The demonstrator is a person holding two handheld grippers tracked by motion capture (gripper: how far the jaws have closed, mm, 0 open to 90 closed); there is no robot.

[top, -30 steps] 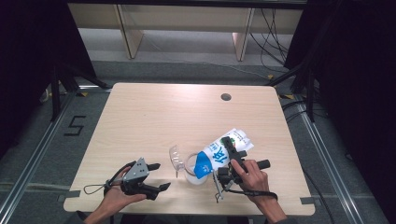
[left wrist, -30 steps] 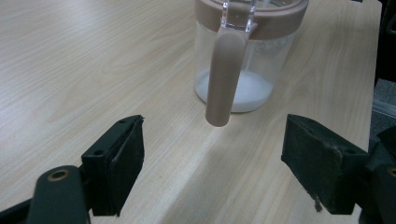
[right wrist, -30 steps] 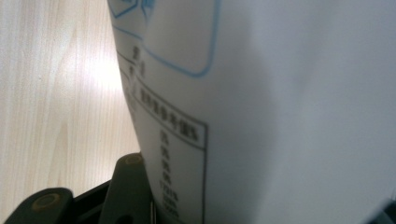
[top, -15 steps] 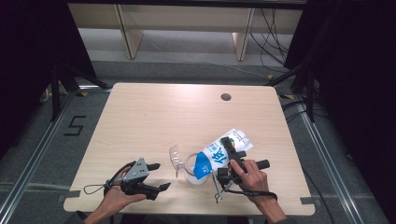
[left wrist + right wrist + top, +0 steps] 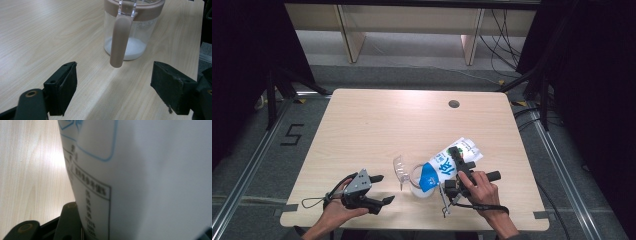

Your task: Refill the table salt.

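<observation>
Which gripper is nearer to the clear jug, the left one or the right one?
Right. The right gripper holds the milk carton tilted right over the clear jug; the left gripper sits open, apart from its handle side.

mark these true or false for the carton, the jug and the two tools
1. The right tool grips the milk carton tilted over the jug. True.
2. The jug is empty. False: white liquid lies in its bottom.
3. The left tool holds the jug's handle. False: its jaws stand open, short of the handle.
4. The jug has a brown rim. True.
5. The carton lies flat on the table. False: it is held up, tipped.
</observation>
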